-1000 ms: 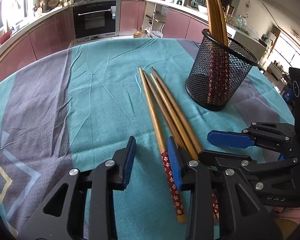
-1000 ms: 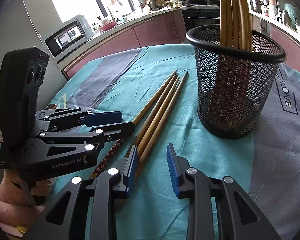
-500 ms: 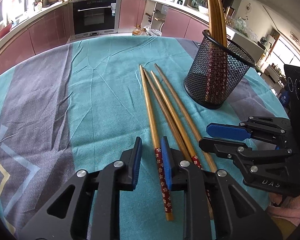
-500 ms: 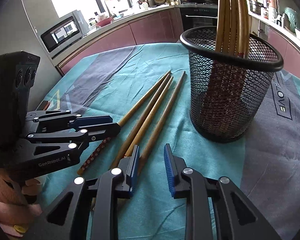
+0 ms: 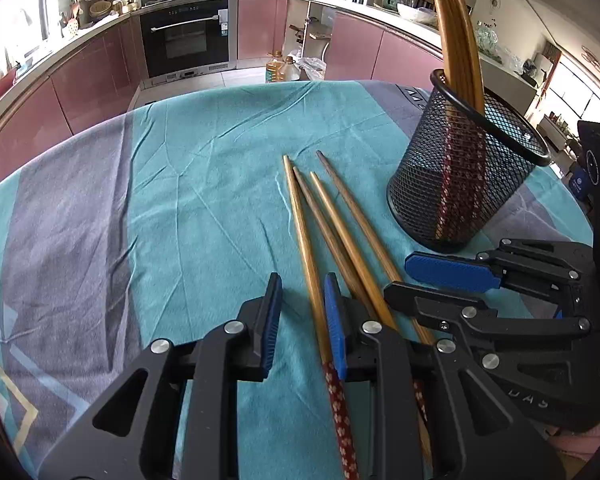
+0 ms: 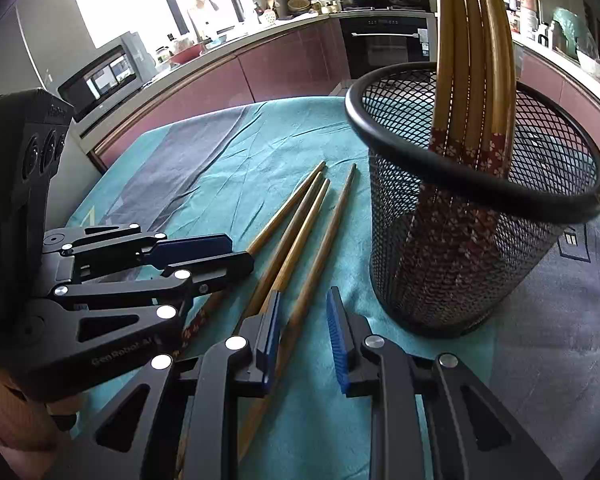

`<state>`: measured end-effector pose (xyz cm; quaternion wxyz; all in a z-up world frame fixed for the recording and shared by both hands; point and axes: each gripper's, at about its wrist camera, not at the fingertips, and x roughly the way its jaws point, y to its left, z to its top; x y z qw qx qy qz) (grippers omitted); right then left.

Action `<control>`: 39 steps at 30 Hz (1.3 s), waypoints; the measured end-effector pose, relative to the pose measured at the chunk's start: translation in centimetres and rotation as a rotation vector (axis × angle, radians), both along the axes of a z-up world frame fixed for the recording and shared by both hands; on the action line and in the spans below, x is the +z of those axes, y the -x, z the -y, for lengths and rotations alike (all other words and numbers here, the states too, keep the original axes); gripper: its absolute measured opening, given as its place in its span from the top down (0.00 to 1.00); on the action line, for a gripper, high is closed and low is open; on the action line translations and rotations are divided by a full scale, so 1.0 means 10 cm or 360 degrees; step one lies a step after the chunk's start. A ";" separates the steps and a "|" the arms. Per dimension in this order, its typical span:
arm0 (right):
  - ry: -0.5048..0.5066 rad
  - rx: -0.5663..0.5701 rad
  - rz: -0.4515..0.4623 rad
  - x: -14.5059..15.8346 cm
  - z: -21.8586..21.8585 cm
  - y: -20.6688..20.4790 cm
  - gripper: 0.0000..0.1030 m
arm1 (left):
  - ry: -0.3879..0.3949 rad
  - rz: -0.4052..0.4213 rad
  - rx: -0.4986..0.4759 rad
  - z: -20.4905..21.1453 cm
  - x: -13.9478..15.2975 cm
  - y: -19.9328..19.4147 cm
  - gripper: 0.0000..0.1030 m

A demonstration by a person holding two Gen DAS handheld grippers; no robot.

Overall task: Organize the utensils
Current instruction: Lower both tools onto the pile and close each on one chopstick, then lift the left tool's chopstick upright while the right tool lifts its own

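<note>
Lying on the teal cloth (image 5: 204,200), four chopsticks (image 5: 332,224) sit left of the mesh holder (image 5: 460,184); left gripper (image 5: 300,312) straddles one, apparently untouched, and right gripper (image 6: 302,332) straddles another, both parted.

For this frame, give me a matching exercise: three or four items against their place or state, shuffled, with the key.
Items:
1. black wire-mesh cup
2. four loose wooden chopsticks
3. left gripper
4. bundle of wooden chopsticks with red floral ends

Places or states:
A. lying flat on the teal tablecloth
B. open, straddling one chopstick
C. standing inside the cup
D. upright on the cloth, right of the loose chopsticks

Pairs: 1-D, 2-A, 3-B, 4-C
</note>
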<state>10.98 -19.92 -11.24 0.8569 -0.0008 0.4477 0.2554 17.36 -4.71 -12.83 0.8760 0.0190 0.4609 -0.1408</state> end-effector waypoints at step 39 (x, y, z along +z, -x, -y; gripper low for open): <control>-0.0076 0.0078 -0.0072 0.01 0.12 0.06 0.93 | 0.0139 -0.0061 -0.0033 -0.03 -0.07 0.21 0.87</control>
